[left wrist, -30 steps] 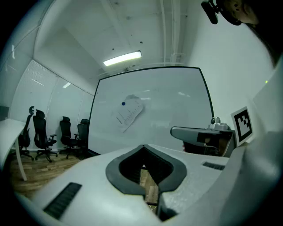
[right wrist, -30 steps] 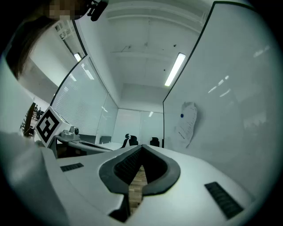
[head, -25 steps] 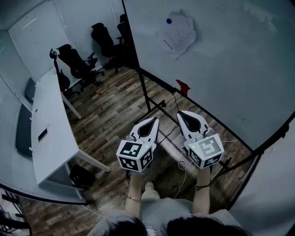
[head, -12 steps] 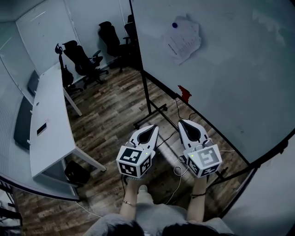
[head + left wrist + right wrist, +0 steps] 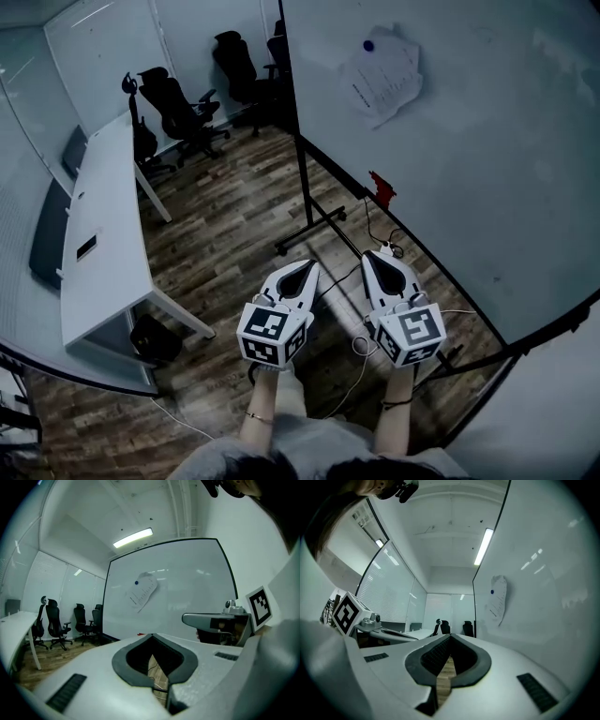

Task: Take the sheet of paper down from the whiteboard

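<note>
- Jaws of the white plastic left gripper [image 5: 310,266] are clenched tip to tip, with nothing between them; only wooden plank floor [image 5: 225,216] shows through the gap behind the tips.
- Jaws of the matching white right gripper [image 5: 369,254] are pressed together as well and grasp nothing.
- Both grippers hang low before the large white whiteboard [image 5: 497,159], near its bottom edge, side by side and apart from each other, each topped by its marker cube.
- The crumpled white sheet of paper [image 5: 384,77] hangs high on the whiteboard, near its left edge, well apart from both grippers and pinned at its top by a small round blue magnet [image 5: 368,45].
- A small red object [image 5: 381,188] sits at the whiteboard's lower edge, between paper and grippers.
- Step in hand, as I judge it: the approach; neither gripper has reached the paper.
- The next move calls for raising a gripper up the whiteboard to the sheet, spreading its jaws, closing on a free edge away from the magnet, then pulling the sheet out from under it, perhaps with the other gripper lifting the magnet.
</note>
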Demonstrator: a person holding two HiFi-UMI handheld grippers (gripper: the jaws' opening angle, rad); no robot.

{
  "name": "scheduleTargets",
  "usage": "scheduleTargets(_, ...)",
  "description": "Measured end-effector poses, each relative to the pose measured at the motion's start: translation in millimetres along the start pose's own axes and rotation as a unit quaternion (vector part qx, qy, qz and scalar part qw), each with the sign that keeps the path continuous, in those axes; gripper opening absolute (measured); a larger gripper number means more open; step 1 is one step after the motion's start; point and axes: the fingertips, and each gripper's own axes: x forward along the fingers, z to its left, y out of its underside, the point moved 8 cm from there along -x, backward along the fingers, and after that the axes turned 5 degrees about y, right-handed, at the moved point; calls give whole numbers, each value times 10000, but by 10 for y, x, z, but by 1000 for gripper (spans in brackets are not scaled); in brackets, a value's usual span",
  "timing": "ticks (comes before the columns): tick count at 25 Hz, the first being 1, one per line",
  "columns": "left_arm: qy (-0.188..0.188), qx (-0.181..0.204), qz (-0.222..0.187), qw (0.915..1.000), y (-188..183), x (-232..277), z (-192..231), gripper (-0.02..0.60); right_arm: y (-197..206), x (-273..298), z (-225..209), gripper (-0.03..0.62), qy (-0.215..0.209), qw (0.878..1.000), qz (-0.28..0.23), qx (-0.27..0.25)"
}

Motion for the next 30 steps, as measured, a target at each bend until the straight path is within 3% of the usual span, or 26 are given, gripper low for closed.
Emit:
scheduleTargets(6,460,70,-143,9988,-164,345,290,6,-114,344,-81,0,44,9998,-44,-181)
scheduleTargets(10,601,236,-210,9977,-328,592,598,6,-105,711,-199,-1,280,9991,200,-252)
scheduleTargets(24,1159,159,69,9931,-227,1120,1784,6,144,1877,-141,-2,707,9954,632,-115)
scheduleTargets(30,1434,252,138,9893,-214,1272,2185,6,219,2277,-63,-1,970,9938,541,-35)
